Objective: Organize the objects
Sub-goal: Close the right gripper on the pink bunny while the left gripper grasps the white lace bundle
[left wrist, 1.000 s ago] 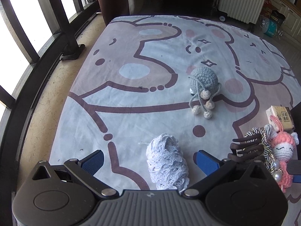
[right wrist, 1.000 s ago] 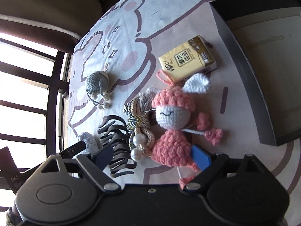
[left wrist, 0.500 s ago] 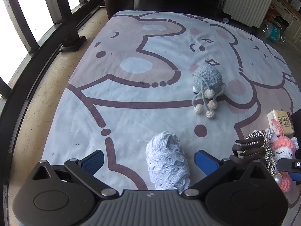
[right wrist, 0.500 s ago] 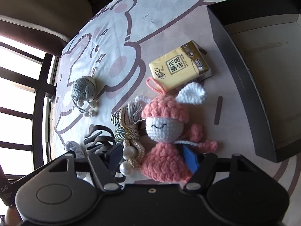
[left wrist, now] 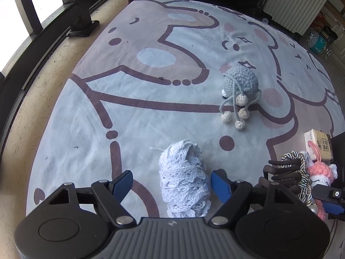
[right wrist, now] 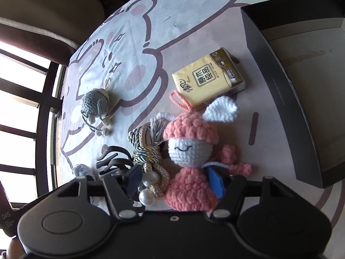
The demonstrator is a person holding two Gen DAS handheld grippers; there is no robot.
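A white crochet bundle (left wrist: pixel 183 177) lies on the cartoon blanket (left wrist: pixel 138 108) between the fingers of my left gripper (left wrist: pixel 171 183). Its jaws are closing; the right pad is close to the bundle and the left pad stands clear of it. A pink crochet doll (right wrist: pixel 189 151) with white ears lies between the fingers of my right gripper (right wrist: pixel 175 180), whose jaws are closing too. The right pad presses into the doll's body. The left one sits against the pearls of a braided tassel cord (right wrist: pixel 148 151) beside the doll.
A dark hair claw (right wrist: pixel 112 161) lies left of the cord. A yellow tissue pack (right wrist: pixel 207 79) lies behind the doll, next to an open black box (right wrist: pixel 280 75). A grey crochet octopus (left wrist: pixel 240 82) sits mid-blanket. Window bars (left wrist: pixel 79 4) line the left side.
Both pairs of jaws have narrowed: the left around the white bundle, the right onto the pink doll. Neither hand has shifted much.
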